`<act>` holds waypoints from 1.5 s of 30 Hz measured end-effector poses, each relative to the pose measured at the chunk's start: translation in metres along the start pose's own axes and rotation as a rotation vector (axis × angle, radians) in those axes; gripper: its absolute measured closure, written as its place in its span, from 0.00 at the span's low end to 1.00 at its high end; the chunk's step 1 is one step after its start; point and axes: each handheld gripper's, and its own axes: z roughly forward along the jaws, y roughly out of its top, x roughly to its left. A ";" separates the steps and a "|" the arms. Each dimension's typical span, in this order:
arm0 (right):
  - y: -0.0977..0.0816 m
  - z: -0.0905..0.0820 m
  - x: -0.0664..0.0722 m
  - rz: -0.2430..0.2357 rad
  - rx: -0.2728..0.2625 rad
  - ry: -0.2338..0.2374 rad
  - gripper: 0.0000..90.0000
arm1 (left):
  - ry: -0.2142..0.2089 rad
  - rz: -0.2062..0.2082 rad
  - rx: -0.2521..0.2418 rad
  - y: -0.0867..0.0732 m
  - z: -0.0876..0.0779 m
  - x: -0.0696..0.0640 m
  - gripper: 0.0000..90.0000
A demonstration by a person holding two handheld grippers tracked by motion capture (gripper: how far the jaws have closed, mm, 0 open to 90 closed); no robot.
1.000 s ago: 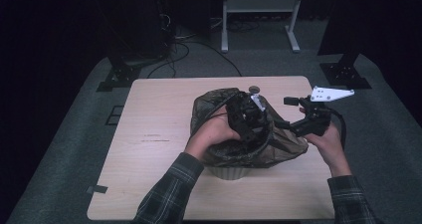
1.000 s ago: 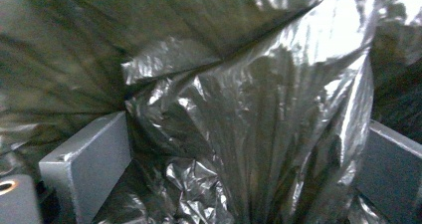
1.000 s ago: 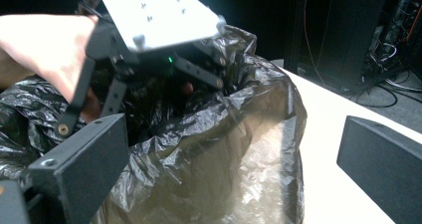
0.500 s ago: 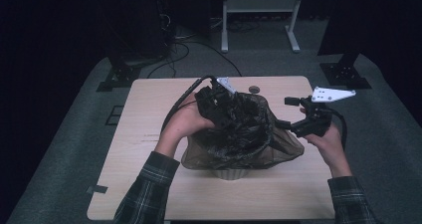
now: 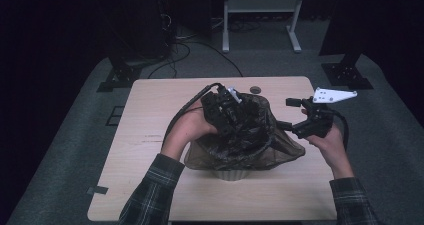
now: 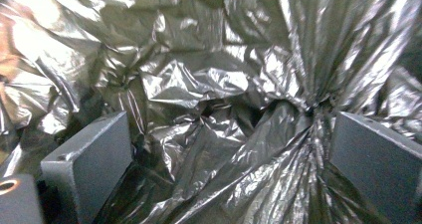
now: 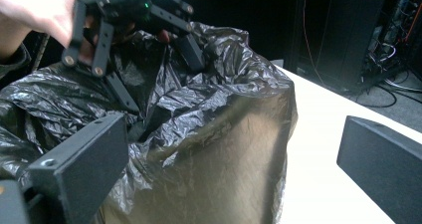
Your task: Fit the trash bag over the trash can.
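Bin liner (image 5: 250,135), black and crinkled, sits at the centre of the high view, draped over a small pale ribbed bin (image 5: 231,174) whose lower wall shows beneath the plastic, on the light wooden table (image 5: 150,150). No brand, label or writing can be read on the liner, the bin or either tool; the only marking is a tiny green light on your left tool's body, at the upper left of the right gripper view.

Your left gripper (image 6: 219,149) is pushed into the top of the liner, just left of centre in the high view. In the left gripper view its two jaws stand wide apart at the lower corners, with glossy folds of plastic bunched between them and against the right jaw; they are not closed on anything.

Your right gripper (image 7: 229,164) is at the right side of the liner in the high view, carrying its grey three-cornered plate (image 5: 334,95). In the right gripper view its jaws are spread wide: the left one lies against the liner's wall, the right one over bare table, and nothing is pinched.

A small dark round object (image 5: 255,90) lies on the table near its far edge, above the liner in the high view; it is too small to identify.
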 end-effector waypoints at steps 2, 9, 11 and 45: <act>-0.001 -0.001 0.000 0.001 0.000 0.000 0.00 | -0.012 0.005 -0.027 0.000 -0.004 -0.002 0.02; -0.004 -0.003 0.000 0.004 0.004 -0.009 0.00 | -0.048 0.014 -0.200 -0.007 -0.028 -0.011 0.01; -0.005 -0.005 0.002 0.002 0.003 -0.013 0.00 | -0.059 0.010 -0.256 -0.013 -0.035 -0.013 0.01; -0.155 -0.076 0.038 0.078 0.274 -0.251 0.00 | 0.095 -0.177 -0.379 -0.269 0.007 -0.083 0.00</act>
